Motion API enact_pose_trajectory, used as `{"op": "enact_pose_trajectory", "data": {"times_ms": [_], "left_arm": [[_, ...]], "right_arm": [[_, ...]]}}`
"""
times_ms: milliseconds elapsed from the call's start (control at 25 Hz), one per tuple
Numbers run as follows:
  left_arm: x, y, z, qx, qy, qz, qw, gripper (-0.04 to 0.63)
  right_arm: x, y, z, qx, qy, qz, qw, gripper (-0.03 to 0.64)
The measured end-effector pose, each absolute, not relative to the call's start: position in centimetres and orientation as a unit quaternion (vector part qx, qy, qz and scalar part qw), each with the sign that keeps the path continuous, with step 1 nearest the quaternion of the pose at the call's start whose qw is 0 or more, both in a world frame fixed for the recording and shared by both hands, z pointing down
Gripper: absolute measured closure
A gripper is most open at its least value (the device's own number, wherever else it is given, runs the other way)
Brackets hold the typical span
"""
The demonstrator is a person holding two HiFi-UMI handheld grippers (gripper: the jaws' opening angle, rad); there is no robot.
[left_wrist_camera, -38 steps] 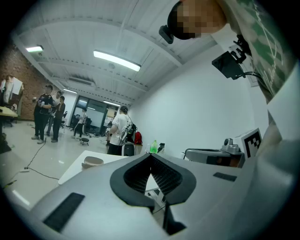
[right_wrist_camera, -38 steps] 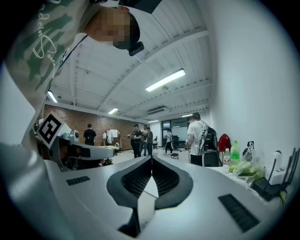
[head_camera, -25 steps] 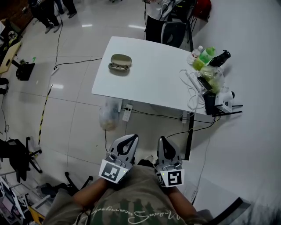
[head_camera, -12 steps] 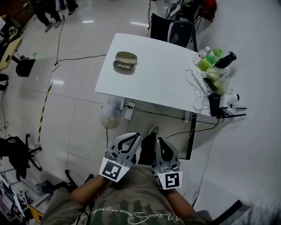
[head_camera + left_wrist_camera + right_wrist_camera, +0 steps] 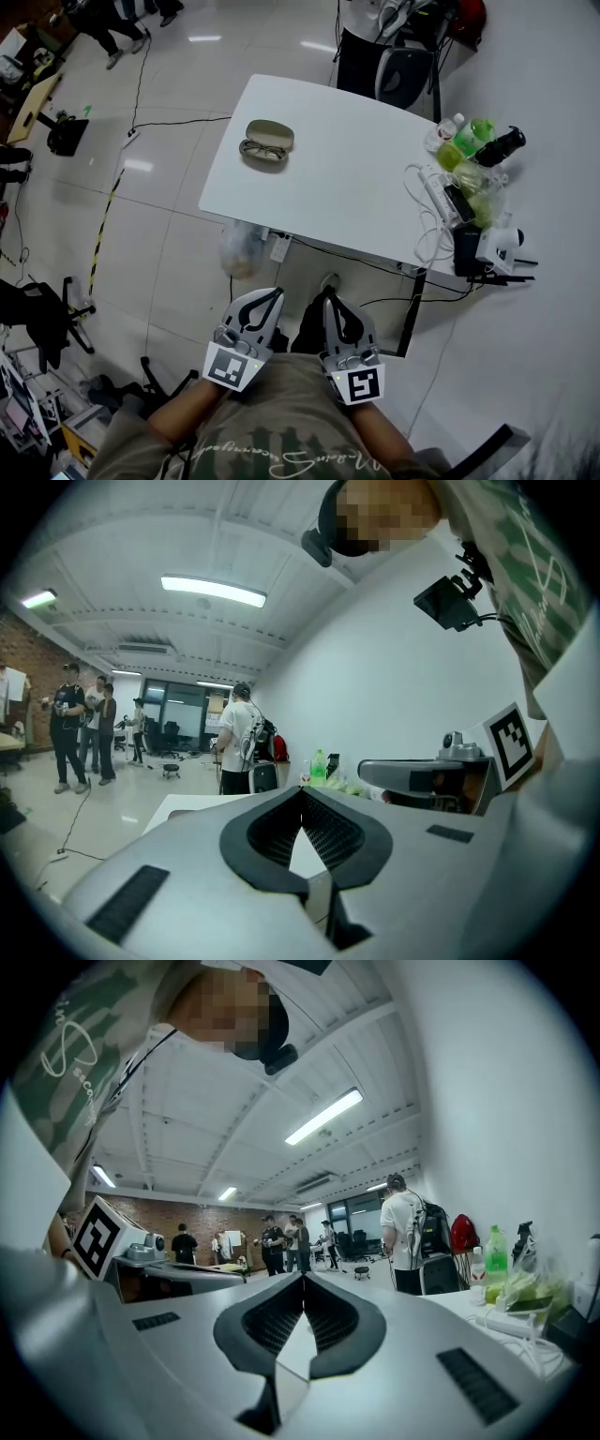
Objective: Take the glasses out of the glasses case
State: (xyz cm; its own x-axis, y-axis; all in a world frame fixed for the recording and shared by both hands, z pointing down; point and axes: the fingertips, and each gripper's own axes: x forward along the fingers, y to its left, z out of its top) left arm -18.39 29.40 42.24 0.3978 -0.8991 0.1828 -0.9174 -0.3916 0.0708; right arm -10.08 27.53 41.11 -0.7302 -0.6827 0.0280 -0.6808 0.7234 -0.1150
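Both grippers are held low against the person's olive shirt, well apart from the white round-cornered table [image 5: 347, 178].

- Left grey two-jaw gripper [image 5: 270, 294]: jaws clenched, ribbed black pads seen meeting at the tips in the left gripper view, nothing caught between them.
- Right grey two-jaw gripper [image 5: 329, 300]: same, tips pressed together and empty.
- Olive oval glasses case [image 5: 272, 133]: placed near the table's far-left corner.
- Thin-framed glasses [image 5: 262, 150]: laid right against the case's near side. Whether they sit in an open half or on the tabletop cannot be made out.
- Green plastic bottles [image 5: 473, 133] and a white power strip [image 5: 433, 187] with cables are grouped at the table's right edge.
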Motion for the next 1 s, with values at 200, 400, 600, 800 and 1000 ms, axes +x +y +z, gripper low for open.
{"op": "enact_pose_trajectory", "data": {"times_ms": [200,400,600,800,1000], "left_arm": [[-16.1,23.2,42.2,0.816,-0.570,0.085,0.051,0.586],[-13.1,16.9,41.5,0.804,-0.582,0.118,0.005,0.586],[-13.1,14.1,42.3,0.777,-0.613,0.137,0.032,0.586],[-14.3,12.8,44.0,0.759,-0.624,0.172,0.074,0.586],[-16.9,11.3,46.0,0.754,-0.624,0.188,0.086,0.586]], "right_arm": [[-8.0,21.3,40.6,-0.325,0.944,-0.057,0.011,0.604],[-3.8,14.2,39.0,-0.346,0.938,-0.012,0.017,0.604],[-1.4,9.3,39.2,-0.343,0.939,0.000,0.013,0.604],[-1.6,7.4,40.2,-0.342,0.940,-0.009,0.005,0.604],[-3.6,6.2,40.2,-0.333,0.943,-0.016,0.013,0.604]]}}
